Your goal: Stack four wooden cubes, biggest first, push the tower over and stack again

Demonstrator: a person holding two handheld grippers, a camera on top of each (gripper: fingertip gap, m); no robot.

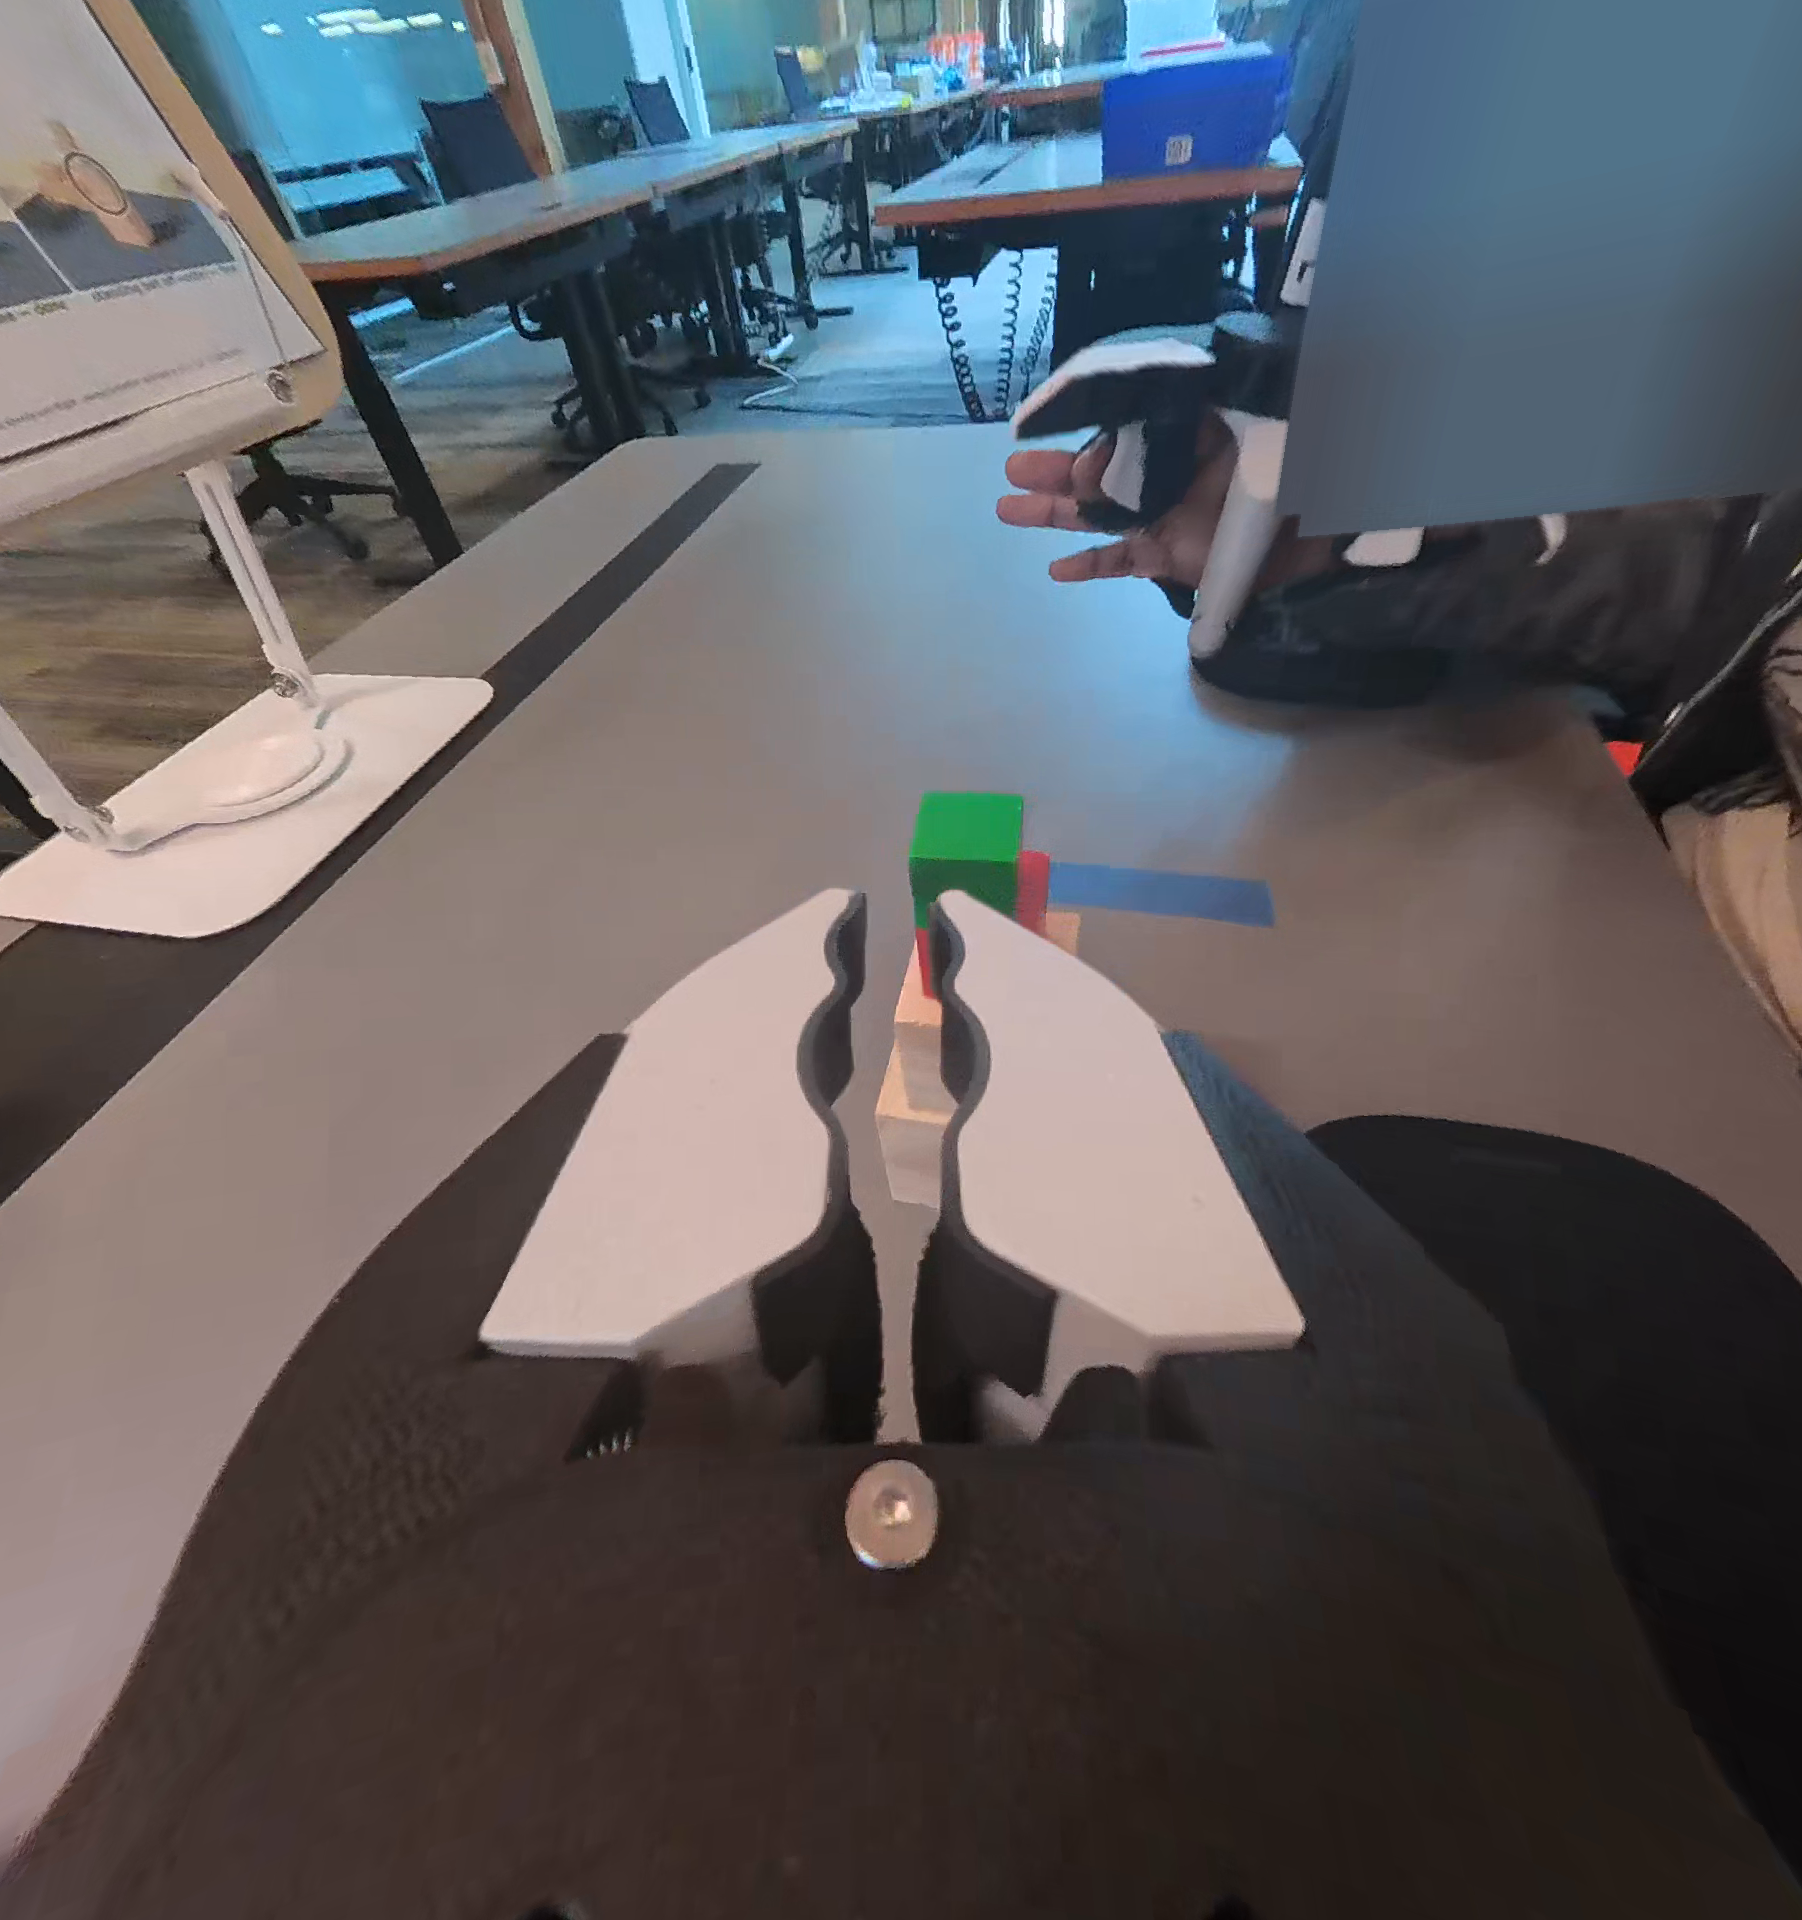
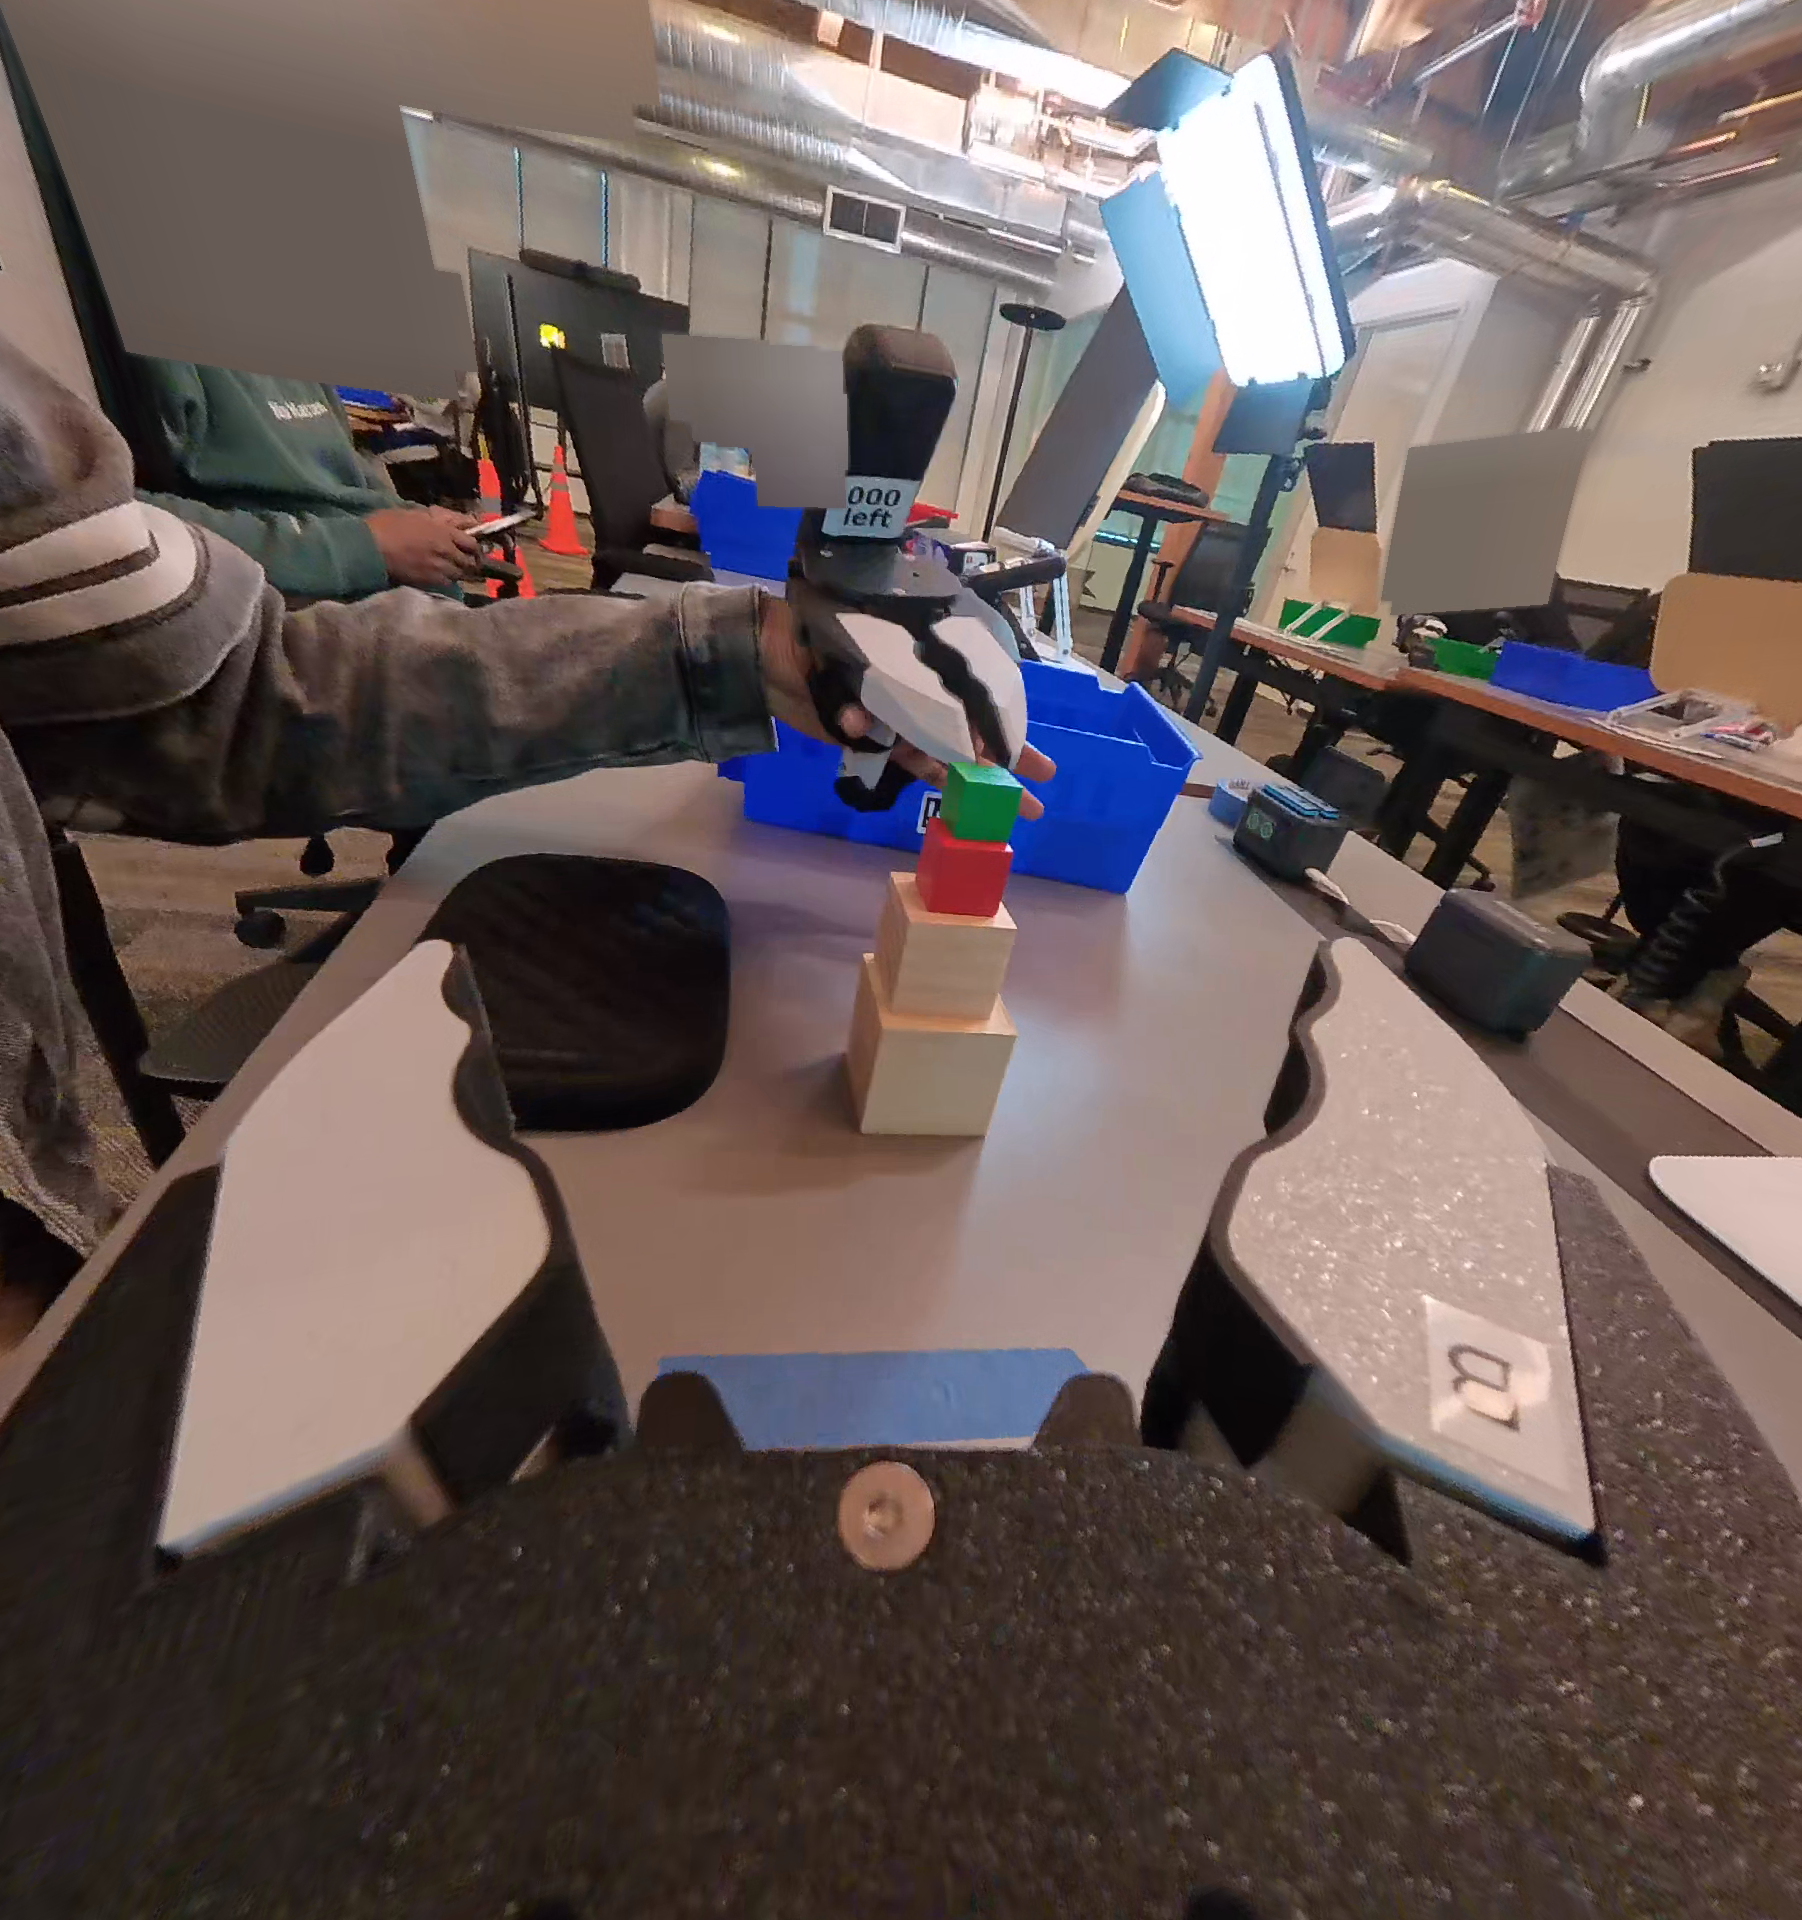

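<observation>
A: What's the setting?

B: An open office with rows of desks and a bright light panel [image 2: 1252, 213]. The work is on a grey table [image 2: 1136, 1039].

A: Start closest to the right-hand camera.

B: The right gripper [image 2: 881, 961] has its two fingers spread wide, with nothing between them but bare table and a strip of blue tape [image 2: 876, 1397] near its base. Ahead, roughly on its centre line and well clear of both fingers, stands the tower: a big plain wooden cube [image 2: 928, 1070] on the table, a smaller plain cube [image 2: 947, 961] on it, a red cube [image 2: 964, 871] on that, and a green cube [image 2: 983, 802] on top. A black pad [image 2: 590, 987] lies left of the tower.

A: And the left gripper?

B: The left gripper [image 2: 990, 743] is above and just behind the green cube, fingers drawn nearly together on nothing. From its own camera the tower shows below and past its fingertips.

A: Farther back?

B: A blue bin [image 2: 1115, 790] behind the tower, and a white stand [image 1: 242, 800] near the table's edge.
</observation>
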